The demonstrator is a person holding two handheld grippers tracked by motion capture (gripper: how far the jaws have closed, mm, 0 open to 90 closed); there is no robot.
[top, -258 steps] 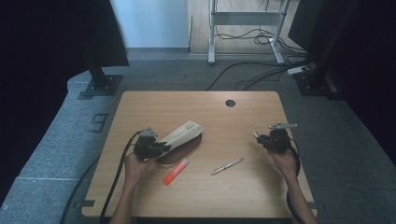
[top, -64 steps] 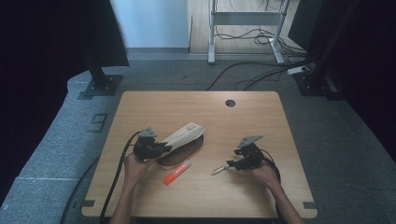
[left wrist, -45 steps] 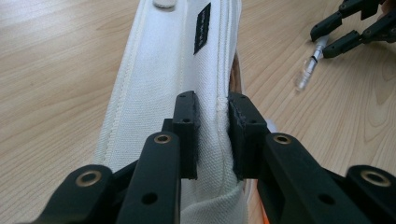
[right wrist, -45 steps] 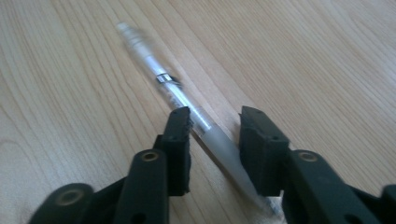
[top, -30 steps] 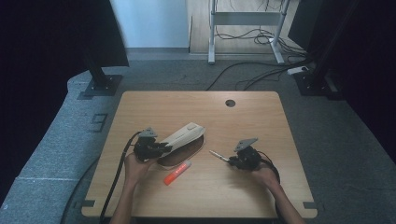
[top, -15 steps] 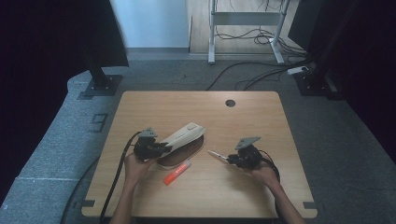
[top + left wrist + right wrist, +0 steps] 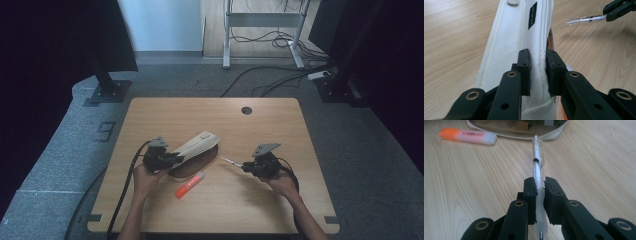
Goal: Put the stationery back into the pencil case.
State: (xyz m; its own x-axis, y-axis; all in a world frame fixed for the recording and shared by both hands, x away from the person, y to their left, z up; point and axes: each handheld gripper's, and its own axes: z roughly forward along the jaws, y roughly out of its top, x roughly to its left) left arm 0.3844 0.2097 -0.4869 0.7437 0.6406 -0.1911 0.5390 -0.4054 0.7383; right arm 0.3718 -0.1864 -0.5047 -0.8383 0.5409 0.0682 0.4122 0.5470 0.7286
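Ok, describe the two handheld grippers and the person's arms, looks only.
Both are black. The left gripper and right gripper each have two flat-sided jaws on linkage arms with metal-ringed pivot holes. In the high view each carries a grey three-cornered plate on top and trails a black cable. The forearms are bare, no sleeves visible.

A light wooden table (image 7: pixel 280 120) with a round cable hole (image 7: pixel 246 110) is standing on grey carpet (image 7: pixel 75 150); dark panels on black feet (image 7: pixel 106 91) are flanking it; cables (image 7: pixel 270 80) are trailing below a metal frame (image 7: pixel 262 20) behind.
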